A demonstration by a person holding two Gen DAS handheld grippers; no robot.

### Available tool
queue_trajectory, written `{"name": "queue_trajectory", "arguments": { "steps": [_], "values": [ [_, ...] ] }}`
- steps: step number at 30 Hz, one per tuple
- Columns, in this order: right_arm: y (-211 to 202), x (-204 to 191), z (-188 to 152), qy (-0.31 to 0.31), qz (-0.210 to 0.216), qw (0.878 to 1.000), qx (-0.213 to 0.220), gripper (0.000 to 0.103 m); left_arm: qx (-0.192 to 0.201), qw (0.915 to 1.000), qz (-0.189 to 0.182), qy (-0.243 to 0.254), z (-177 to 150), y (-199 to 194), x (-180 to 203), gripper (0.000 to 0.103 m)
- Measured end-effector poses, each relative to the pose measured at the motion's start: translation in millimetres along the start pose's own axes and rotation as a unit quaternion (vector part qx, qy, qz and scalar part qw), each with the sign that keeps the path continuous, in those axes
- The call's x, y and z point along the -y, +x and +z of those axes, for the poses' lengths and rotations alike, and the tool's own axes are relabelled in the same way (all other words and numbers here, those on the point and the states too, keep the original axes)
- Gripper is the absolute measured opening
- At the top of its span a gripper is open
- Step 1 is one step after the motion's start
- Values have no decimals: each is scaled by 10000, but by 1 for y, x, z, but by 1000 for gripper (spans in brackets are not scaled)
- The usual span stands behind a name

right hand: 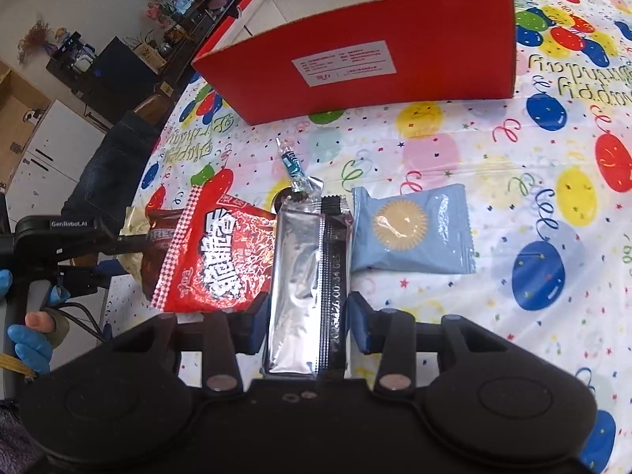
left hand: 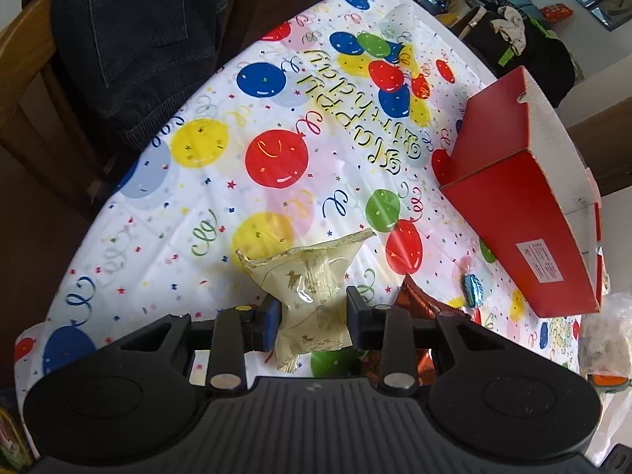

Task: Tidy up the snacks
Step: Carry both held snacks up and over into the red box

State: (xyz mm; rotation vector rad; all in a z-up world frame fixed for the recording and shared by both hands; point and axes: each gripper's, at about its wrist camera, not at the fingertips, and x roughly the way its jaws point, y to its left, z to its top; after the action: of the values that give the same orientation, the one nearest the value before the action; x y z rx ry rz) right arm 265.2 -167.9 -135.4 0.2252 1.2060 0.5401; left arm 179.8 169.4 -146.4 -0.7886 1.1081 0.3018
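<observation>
A round table is covered with a white plastic cloth (left hand: 221,205) printed with coloured balloons and streamers.

The left gripper (left hand: 312,312) is clamped on a pale cream foil snack packet with gold stars (left hand: 308,288). The packet is pinched at its middle between the two blue-padded fingers (left hand: 357,316), its crinkled top flaring out ahead of the tips. Ahead and to the right of these tongs stands an open red cardboard box with a white lining and a white label (left hand: 525,213). Between the tongs and the box, a small candy in a blue twist wrapper (left hand: 472,286) lies on the cloth. A dark denim garment (left hand: 138,39) hangs over a wooden chair, far ahead to the left.

The right gripper (right hand: 308,316) is closed on a long silver foil packet with a black seam strip (right hand: 308,276), which runs lengthwise between its fingers. Just to the right of its tips lies a light blue square packet with a yellow sunburst circle (right hand: 410,229). Just to the left lies a red crinkly bag with white lettering (right hand: 221,260), overlapping a dark brown packet (right hand: 158,245). The red box sits ahead, its open side up.
</observation>
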Motion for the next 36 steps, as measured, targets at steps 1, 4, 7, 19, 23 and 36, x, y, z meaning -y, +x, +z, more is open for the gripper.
{"name": "queue_trajectory", "arguments": {
  "steps": [1, 4, 7, 19, 23, 36],
  "values": [
    [-2, 0, 0, 9, -2, 10000, 13, 41, 21, 10000, -24, 30, -1, -4, -1, 33],
    [-8, -3, -2, -1, -8, 10000, 85, 41, 83, 9999, -75, 119, -3, -15, -1, 33],
    [-20, -7, -4, -96, -18, 9998, 184, 41, 147, 9994, -131, 291, -7, -29, 2, 33],
    [-60, -32, 13, -647, -315, 9953, 640, 41, 289, 9917, -373, 1200, -15, -67, 46, 33],
    [-74, -34, 26, -778, -397, 9925, 857, 41, 431, 9852, -435, 1603, -15, -75, 70, 33],
    [-94, -32, 86, -1201, -688, 9801, 1423, 41, 836, 9600, -433, 2637, 6, -88, 162, 33]
  ]
}}
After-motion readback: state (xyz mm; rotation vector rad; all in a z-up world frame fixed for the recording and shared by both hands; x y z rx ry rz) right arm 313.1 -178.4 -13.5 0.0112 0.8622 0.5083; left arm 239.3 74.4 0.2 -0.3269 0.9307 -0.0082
